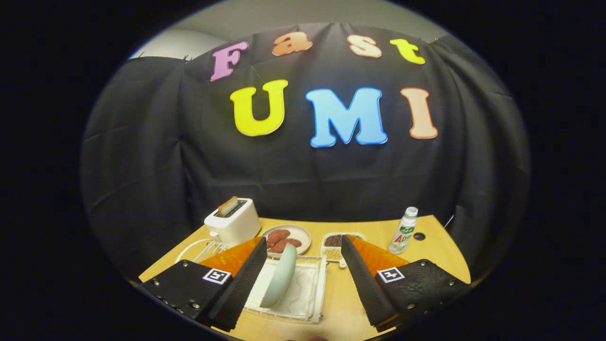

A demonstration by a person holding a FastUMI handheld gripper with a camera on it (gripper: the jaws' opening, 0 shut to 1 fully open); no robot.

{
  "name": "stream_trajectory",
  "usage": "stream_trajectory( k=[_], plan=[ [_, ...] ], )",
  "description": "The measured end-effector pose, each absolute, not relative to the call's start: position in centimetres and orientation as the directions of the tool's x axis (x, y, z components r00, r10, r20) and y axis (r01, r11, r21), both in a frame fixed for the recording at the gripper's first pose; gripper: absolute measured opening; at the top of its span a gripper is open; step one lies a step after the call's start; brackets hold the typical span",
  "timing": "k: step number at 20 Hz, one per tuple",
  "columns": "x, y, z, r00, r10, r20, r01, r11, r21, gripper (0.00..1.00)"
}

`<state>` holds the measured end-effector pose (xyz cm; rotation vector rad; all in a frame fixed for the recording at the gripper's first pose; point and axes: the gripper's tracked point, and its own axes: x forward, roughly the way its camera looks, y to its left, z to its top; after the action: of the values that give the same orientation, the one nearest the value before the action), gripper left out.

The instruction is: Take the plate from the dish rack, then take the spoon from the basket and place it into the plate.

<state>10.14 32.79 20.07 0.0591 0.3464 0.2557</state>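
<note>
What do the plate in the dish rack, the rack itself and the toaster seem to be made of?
The plate, standing on edge between the open gripper fingers, looks like glazed ceramic or melamine: pale green, smooth, faint sheen. The dish rack seems to be white coated wire, judging by its thin bars. The toaster looks like glossy white plastic, though painted metal is possible.

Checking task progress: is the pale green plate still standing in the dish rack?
Yes. The pale green plate stands on edge in the white wire dish rack, between the open tongs, untouched.

Basket mostly hidden behind left finger of tongs; dish rack near corner covered.
</note>
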Motion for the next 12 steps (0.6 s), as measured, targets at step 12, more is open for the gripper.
stream_trajectory(
  k=[12],
  plan=[
    [13.9,35.1,13.4,0.786,0.153,-0.599,-0.135,0.988,0.075,0.97]
  ],
)
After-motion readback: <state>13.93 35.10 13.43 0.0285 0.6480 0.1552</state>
